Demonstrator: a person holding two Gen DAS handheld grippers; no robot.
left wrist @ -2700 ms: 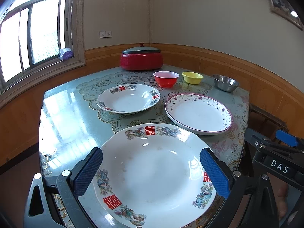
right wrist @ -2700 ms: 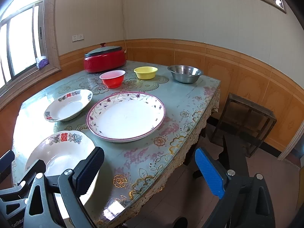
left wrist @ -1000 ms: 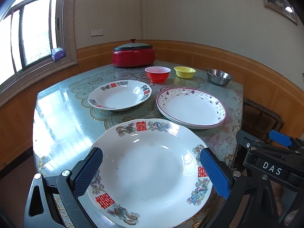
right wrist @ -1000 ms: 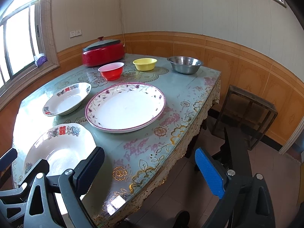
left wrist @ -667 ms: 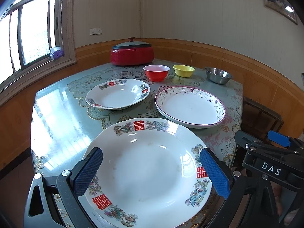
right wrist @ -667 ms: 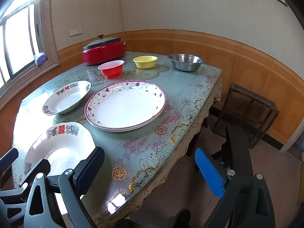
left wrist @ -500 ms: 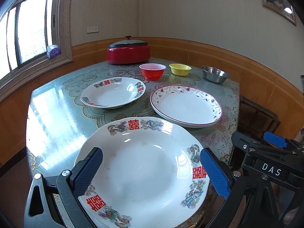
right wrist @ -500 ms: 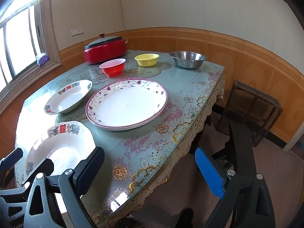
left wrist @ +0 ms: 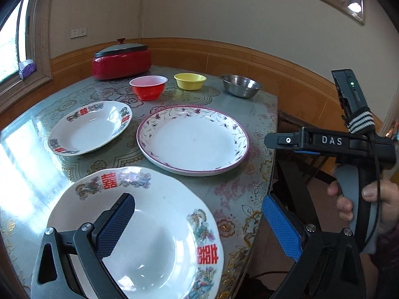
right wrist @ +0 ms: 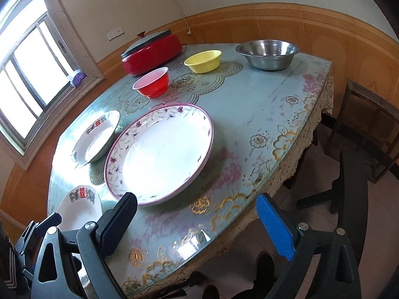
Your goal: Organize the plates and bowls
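Observation:
A large white plate with red characters [left wrist: 154, 229] lies at the table's near edge, under my open left gripper [left wrist: 197, 226]; its left finger hangs over the plate, its right finger past the table edge. It also shows in the right wrist view [right wrist: 79, 206]. A purple-rimmed floral plate [left wrist: 193, 139] [right wrist: 159, 153] sits mid-table, just ahead of my open, empty right gripper [right wrist: 197, 226]. A smaller deep plate [left wrist: 91, 127] [right wrist: 98, 137] lies to its left. A red bowl [left wrist: 148, 87] [right wrist: 152, 82], a yellow bowl [left wrist: 190, 81] [right wrist: 203, 61] and a steel bowl [left wrist: 240, 86] [right wrist: 268, 54] stand in a row behind.
A red lidded electric pot [left wrist: 122, 61] [right wrist: 152, 49] stands at the back of the table [right wrist: 249, 114]. A wooden stool [right wrist: 369, 124] is on the floor to the right. A window [right wrist: 25, 82] is on the left wall. The right gripper's body [left wrist: 331, 144] shows at right.
Both grippers have shifted to the right and turned. The right gripper has moved closer to the floral plate. The plates and bowls have not moved.

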